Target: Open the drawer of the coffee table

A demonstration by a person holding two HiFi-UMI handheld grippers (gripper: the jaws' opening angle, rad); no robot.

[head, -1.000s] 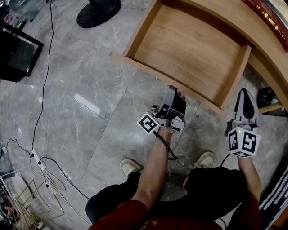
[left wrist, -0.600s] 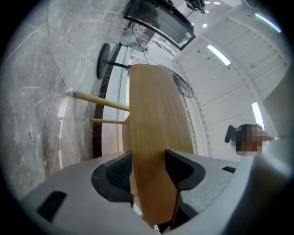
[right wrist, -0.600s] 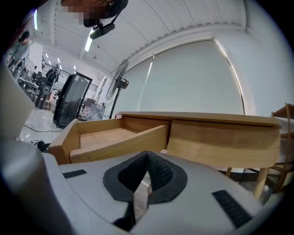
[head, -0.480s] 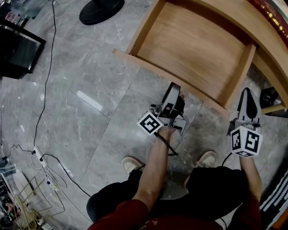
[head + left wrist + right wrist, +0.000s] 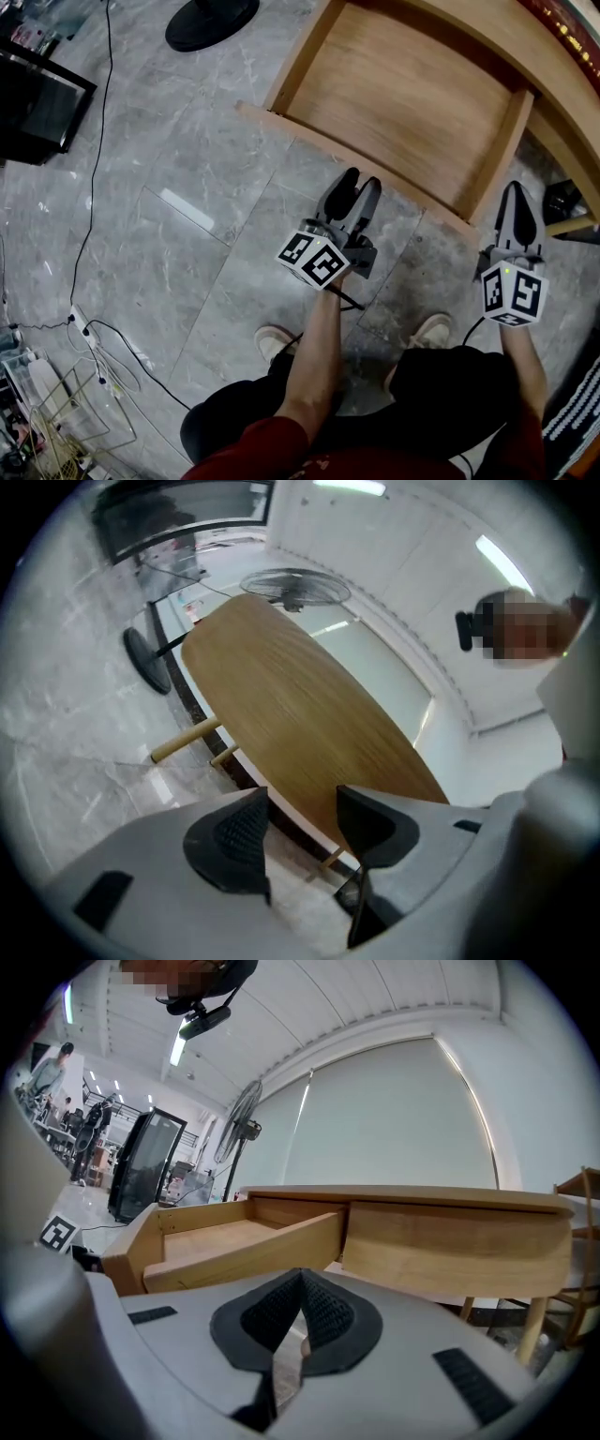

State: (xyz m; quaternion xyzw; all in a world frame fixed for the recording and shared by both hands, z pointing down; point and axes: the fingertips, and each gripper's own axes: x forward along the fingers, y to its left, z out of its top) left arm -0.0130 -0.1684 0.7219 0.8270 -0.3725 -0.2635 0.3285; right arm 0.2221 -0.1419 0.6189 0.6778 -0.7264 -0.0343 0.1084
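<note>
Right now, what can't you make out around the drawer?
- Drawer front face, any handle: head view looks from above.
- Drawer rear: under the table, head view.
- Drawer floor: mostly behind its side wall, right gripper view.
- Table's far side: cut by head view's top-right edge.

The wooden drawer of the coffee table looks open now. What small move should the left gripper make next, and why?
Probably draw the left gripper back from the light wooden drawer and stop. The drawer stands far out of the wooden coffee table, and the jaws are apart with nothing between them, clear of its front.
</note>
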